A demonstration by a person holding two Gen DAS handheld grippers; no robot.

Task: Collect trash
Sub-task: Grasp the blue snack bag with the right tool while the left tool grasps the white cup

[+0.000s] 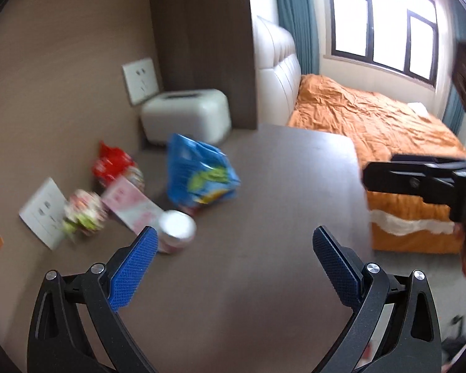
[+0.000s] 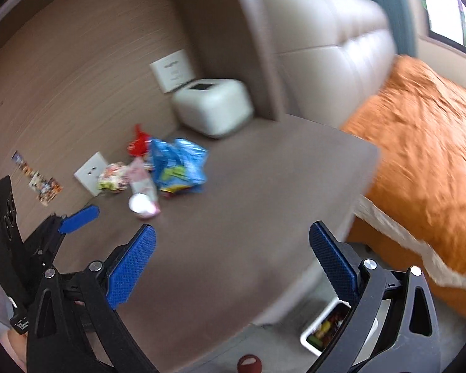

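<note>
trash (image 1: 198, 171) crowds the table's (image 1: 279, 186) wall edge; both tongs (image 1: 233, 264) (image 2: 233, 264) gape wide, empty, over bare tabletop.

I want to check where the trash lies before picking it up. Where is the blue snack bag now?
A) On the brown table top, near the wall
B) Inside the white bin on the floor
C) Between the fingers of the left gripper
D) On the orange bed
A: the blue snack bag lies on the brown table top beside the other wrappers by the wall, and the left gripper is open and empty.
</note>
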